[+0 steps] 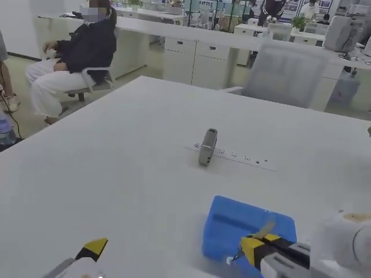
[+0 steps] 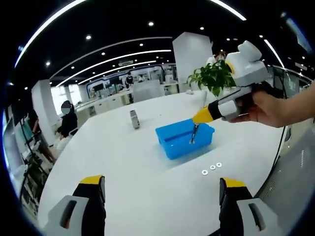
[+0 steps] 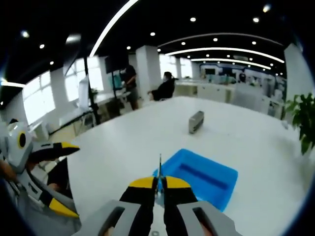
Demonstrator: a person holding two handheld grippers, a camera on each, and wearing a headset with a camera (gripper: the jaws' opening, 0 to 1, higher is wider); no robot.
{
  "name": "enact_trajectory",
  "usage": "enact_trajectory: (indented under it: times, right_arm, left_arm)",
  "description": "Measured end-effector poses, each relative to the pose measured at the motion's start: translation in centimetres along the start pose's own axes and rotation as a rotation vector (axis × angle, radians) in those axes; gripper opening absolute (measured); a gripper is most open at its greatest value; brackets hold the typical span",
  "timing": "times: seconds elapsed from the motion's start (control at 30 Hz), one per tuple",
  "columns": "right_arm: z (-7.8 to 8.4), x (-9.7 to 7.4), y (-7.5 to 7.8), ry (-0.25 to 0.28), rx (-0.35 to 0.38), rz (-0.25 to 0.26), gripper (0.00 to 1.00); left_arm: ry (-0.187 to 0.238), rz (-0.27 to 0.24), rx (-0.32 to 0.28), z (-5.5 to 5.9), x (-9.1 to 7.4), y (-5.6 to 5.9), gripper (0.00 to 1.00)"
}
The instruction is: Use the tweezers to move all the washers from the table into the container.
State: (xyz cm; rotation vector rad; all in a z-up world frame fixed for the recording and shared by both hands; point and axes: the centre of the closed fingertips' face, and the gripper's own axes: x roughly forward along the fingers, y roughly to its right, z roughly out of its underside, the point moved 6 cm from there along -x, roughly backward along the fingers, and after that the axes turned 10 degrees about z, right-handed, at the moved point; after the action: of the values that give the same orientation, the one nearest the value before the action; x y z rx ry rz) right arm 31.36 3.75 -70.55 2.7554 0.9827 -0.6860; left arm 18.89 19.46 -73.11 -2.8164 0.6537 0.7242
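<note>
A blue container [image 1: 232, 223] stands on the white table near me. My right gripper [image 1: 250, 243] is shut on thin metal tweezers [image 1: 266, 229], whose tips hang over the container's near part. In the left gripper view, the right gripper [image 2: 209, 114] holds the tweezers [image 2: 194, 133] point-down into the container [image 2: 177, 142]. Three small washers [image 2: 211, 167] lie in a row on the table just in front of it. My left gripper [image 2: 160, 196] is open and holds nothing, low over the table. From the right gripper [image 3: 158, 183], the tweezers [image 3: 159, 167] point at the container [image 3: 202, 177].
A grey metal block [image 1: 207, 146] stands mid-table beside a strip of small marks [image 1: 243, 156]. A grey chair [image 1: 284, 72] is at the far edge, and a seated person [image 1: 81, 55] is at far left. A potted plant [image 2: 212, 77] stands behind the container.
</note>
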Motion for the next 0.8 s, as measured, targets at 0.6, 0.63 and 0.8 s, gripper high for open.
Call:
enact_trajectory:
  times: [0.6, 0.63, 0.8]
  right_arm:
    - [1.3, 6.1, 3.8, -0.043, 0.026, 0.098, 0.02]
    - [1.6, 6.3, 3.8, -0.049, 0.024, 0.098, 0.02]
    - [2.7, 7.1, 3.0, -0.092, 0.004, 0.081, 0.02]
  left_arm:
    - [-0.020, -0.015, -0.013, 0.2, 0.0, -0.2, 0.99]
    - [-0.020, -0.016, -0.012, 0.2, 0.0, -0.2, 0.99]
    - [-0.024, -0.016, -0.002, 0.3, 0.0, -0.1, 0.97]
